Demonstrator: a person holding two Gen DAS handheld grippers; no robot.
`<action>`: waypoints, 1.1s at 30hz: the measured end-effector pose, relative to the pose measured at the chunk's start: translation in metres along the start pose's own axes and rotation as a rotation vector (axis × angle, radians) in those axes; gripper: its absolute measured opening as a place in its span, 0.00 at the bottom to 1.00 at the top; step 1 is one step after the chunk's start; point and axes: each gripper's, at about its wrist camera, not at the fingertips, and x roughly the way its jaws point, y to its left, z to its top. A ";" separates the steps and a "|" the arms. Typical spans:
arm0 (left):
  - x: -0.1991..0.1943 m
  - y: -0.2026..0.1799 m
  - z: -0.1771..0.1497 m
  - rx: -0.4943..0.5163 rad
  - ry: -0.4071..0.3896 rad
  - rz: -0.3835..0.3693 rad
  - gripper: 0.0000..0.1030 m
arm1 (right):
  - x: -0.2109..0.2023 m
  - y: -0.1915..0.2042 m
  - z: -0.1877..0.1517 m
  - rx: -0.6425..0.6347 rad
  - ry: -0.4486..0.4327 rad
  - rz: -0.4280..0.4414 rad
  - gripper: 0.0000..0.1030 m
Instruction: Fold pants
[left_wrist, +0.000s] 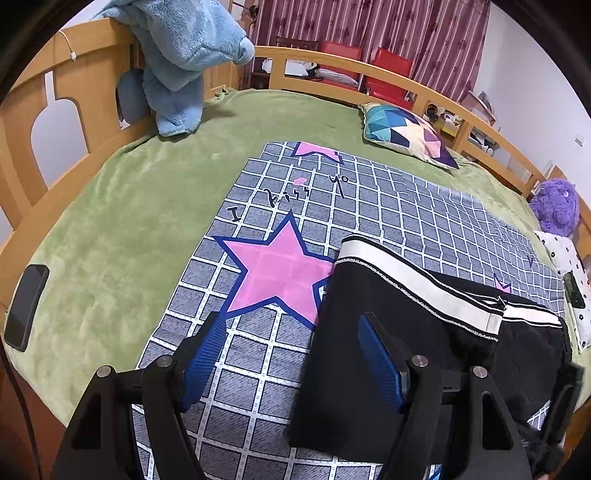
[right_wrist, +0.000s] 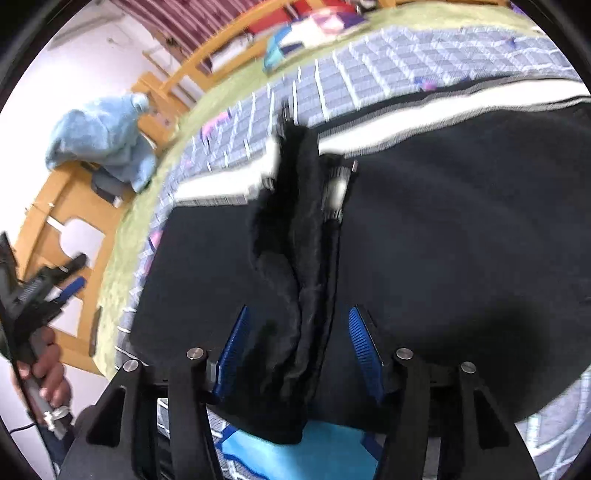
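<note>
Black pants (left_wrist: 354, 354) with a white waistband (left_wrist: 417, 284) lie folded on a grey grid sheet (left_wrist: 258, 387) with pink stars. My left gripper (left_wrist: 291, 321) is open above the sheet, its right finger over the pants' left edge, holding nothing. In the right wrist view the pants (right_wrist: 461, 240) fill the frame, with a bunched fuzzy fold (right_wrist: 291, 258) running down the middle. My right gripper (right_wrist: 297, 314) is open, one finger on either side of that fold. The left gripper (right_wrist: 48, 288) shows at the far left, held in a hand.
The sheet lies on a green blanket (left_wrist: 122, 229) on a wooden-railed bed (left_wrist: 44, 122). A blue plush blanket (left_wrist: 181, 55) hangs over the headboard. A patterned pillow (left_wrist: 410, 133), a purple plush toy (left_wrist: 556, 206) and a phone (left_wrist: 26, 306) lie at the edges.
</note>
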 end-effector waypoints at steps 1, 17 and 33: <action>0.000 0.001 -0.001 -0.001 0.000 0.001 0.70 | 0.009 0.005 -0.001 -0.021 0.003 -0.023 0.54; 0.003 0.001 -0.002 0.024 0.013 0.012 0.70 | -0.028 -0.043 0.051 -0.017 -0.095 -0.156 0.28; -0.043 -0.030 0.000 0.224 -0.114 -0.061 0.76 | -0.031 -0.023 -0.017 -0.231 -0.064 -0.290 0.31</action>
